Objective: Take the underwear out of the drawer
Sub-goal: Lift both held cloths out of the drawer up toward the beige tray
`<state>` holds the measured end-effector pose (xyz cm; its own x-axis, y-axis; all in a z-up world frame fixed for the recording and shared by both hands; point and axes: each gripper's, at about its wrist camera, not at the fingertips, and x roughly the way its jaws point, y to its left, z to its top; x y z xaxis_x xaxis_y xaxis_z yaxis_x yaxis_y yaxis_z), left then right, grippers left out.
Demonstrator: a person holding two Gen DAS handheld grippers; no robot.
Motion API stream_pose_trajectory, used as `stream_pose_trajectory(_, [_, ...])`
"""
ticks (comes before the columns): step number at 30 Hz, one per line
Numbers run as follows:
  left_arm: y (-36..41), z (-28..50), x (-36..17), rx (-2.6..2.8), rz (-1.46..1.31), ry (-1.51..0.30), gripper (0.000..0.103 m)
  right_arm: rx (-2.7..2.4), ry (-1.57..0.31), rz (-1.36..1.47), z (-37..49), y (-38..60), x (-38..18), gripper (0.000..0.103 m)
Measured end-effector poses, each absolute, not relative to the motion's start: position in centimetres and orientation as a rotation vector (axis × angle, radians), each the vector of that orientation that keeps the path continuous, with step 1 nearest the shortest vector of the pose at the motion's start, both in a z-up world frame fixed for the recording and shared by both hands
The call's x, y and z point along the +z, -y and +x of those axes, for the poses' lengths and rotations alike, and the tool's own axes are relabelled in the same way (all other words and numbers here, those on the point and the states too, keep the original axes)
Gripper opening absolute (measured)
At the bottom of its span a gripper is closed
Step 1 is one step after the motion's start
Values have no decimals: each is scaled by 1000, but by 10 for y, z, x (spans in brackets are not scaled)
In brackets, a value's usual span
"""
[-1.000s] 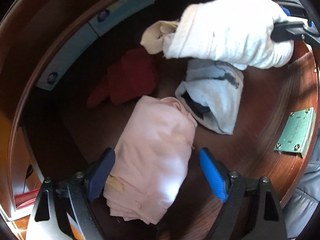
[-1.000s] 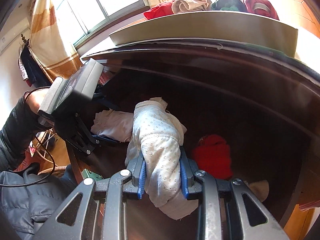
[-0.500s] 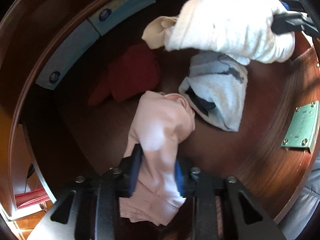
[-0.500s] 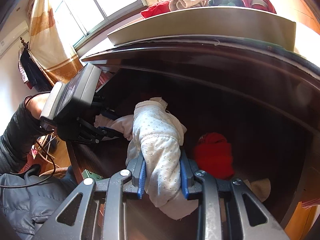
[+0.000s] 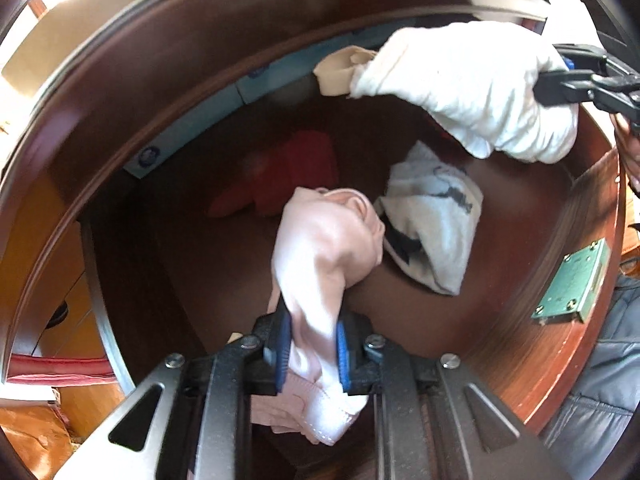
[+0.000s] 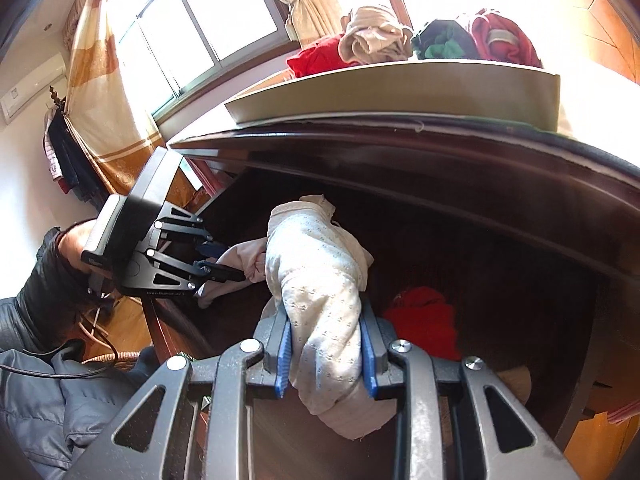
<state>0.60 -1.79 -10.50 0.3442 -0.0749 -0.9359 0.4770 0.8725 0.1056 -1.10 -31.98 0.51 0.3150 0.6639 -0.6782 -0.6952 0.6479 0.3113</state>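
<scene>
**poster1:** Left wrist view has the left gripper (image 5: 310, 344) pointing steeply down into the drawer (image 5: 560, 344), blue pads squeezed tight on the pink underwear (image 5: 324, 248). The bundle hangs from the pinch, its far end reaching over the drawer floor. Can't quite tell if that end is touching the wood.

**poster2:** and the other hand?

**poster1:** Right gripper (image 6: 326, 354) is tilted down at a gentler angle, fingers clamped narrow around the white dotted underwear (image 6: 320, 280), held up clear above the drawer. Off to its left you can see the left gripper's black body with a hand behind it and a dark sleeve (image 6: 44, 280).

**poster2:** how many pieces total?

**poster1:** Two held, one per gripper. In the drawer I count three more: a red piece (image 5: 296, 172) near the back, a light blue one (image 5: 436, 220) just beside the pink bundle, and a beige one (image 5: 340, 70) partly hidden behind the white bundle. Plus a pile of clothes (image 6: 400, 40) on top of the cabinet, roughly four items.
</scene>
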Motion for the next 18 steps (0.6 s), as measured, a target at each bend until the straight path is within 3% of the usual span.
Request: stream_pose_trajectory(18, [-28,-53,-79,-264,216,-983,16,889,-783,-27,-27,337,14,30])
